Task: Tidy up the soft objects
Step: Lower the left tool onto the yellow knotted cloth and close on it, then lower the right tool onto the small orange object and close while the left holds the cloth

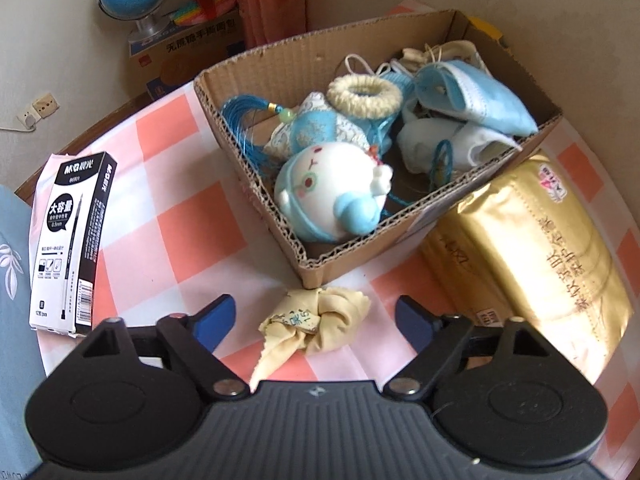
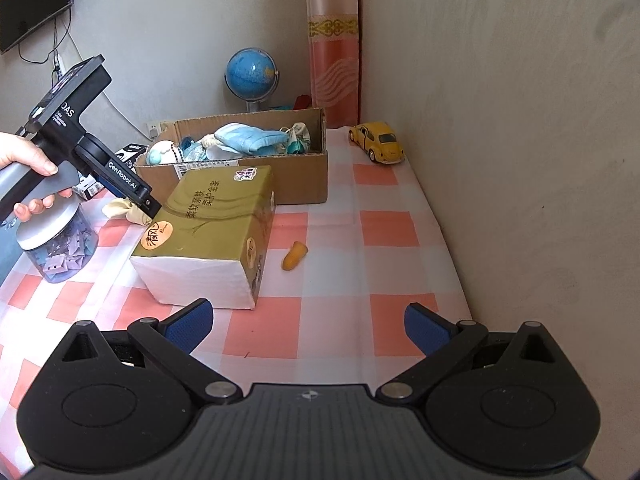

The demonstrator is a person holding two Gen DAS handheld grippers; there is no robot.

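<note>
Step in hand, by my read: picking up the loose cloth (image 1: 316, 322) to put it in the box (image 1: 256, 68) with the other soft stuff. Left gripper (image 1: 316, 320) points steeply down at it, jaws apart, one blue pad on each side, neither touching. So straddled, not gripped.

Next move calls for: drop a bit lower, close on the bunched middle, lift, carry toward 12 o'clock over the near box corner, release.

Largest to smallest:
- Table (image 1: 192, 216), pink-white check cover.
- Box at 12 o'clock from the cloth, just beside it. Already holds face masks (image 1: 472, 96), a plush (image 1: 332, 196), a tassel (image 1: 240, 128).
- Tissue pack (image 1: 532, 248), gold wrap, at 3 o'clock, against the box.
- Cloth: pale yellow, crumpled in a knot, one tail trailing to 7 o'clock; printed marks on a fold. Thin, limp; likely to sag when lifted.

Right gripper (image 2: 308, 328): jaws wide, nothing between, hovering over bare table.
</note>
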